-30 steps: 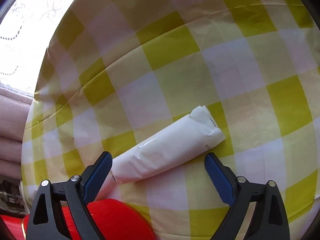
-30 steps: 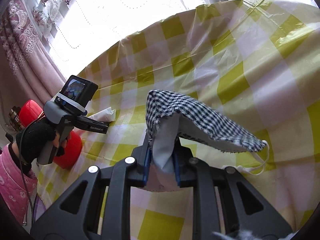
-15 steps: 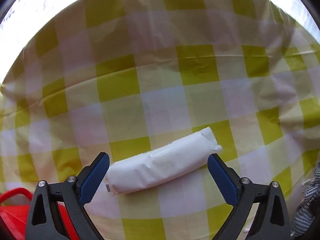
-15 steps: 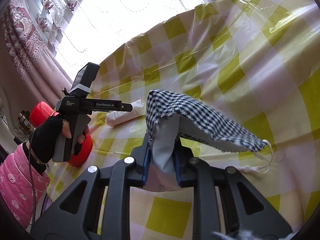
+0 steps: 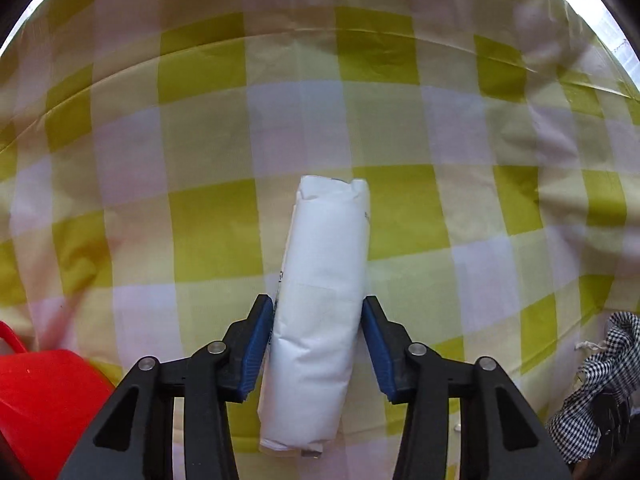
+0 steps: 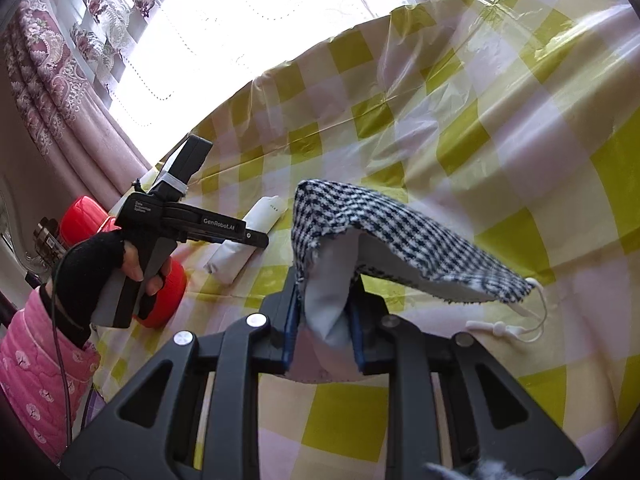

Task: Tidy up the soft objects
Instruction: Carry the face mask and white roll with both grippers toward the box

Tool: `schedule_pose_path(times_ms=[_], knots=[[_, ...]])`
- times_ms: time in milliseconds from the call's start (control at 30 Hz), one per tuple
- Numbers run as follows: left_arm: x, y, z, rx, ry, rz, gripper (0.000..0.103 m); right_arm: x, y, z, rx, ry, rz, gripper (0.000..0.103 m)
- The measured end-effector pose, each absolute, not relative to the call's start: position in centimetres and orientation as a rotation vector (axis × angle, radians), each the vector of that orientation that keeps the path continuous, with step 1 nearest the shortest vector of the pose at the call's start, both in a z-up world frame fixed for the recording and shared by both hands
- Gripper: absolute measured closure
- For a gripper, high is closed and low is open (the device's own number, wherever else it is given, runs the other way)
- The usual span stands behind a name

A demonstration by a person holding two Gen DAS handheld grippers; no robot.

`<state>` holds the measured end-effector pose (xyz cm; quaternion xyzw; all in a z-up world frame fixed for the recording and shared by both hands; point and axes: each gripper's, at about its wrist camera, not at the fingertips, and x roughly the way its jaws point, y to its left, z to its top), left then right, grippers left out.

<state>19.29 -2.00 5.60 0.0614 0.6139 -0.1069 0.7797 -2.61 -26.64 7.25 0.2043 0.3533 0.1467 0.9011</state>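
Note:
A white rolled packet [image 5: 320, 280] lies lengthwise between the blue pads of my left gripper [image 5: 318, 308]. Its jaws are closing, and both pads touch the packet's sides. In the right wrist view the same packet [image 6: 256, 220] sits under the left gripper [image 6: 256, 240], which points steeply down at the table. My right gripper [image 6: 326, 304] is shut on a black-and-white checked cloth mask [image 6: 400, 232], pinching its pale lining. The mask arches up off the table and its white ear loop [image 6: 520, 326] trails to the right. The mask [image 5: 608, 360] also shows at the lower right of the left wrist view.
A yellow-and-white checked tablecloth [image 5: 400, 120] covers the table. A red plastic cup [image 5: 44, 392] stands at the near left, by a gloved hand [image 6: 96, 264] with a pink sleeve. Curtains and a bright window [image 6: 240, 20] lie beyond the table's far edge.
The left gripper turned until the packet runs lengthwise between its fingers, and its jaws closed from wide apart onto the packet's sides. The right gripper and the mask kept still.

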Motion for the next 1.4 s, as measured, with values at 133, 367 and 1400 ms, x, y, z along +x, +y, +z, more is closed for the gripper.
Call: schedule_pose_path(times_ms=[133, 367, 1400], knots=[[16.9, -2.2, 5.8, 0.202, 1.241, -0.174, 0.045, -2.4, -26.2, 7.0, 0.403, 0.751, 0.304, 0.075], [13.8, -1.3, 6.1, 0.158, 1.107, -0.184, 0.044, -2.7, -25.6, 6.4, 0.343, 0.771, 0.262, 0.075], [-15.2, -0.5, 18.4, 0.074, 0.490, -0.247, 0.062, -18.2, -20.5, 21.1, 0.072, 0.387, 0.181, 0.077]])
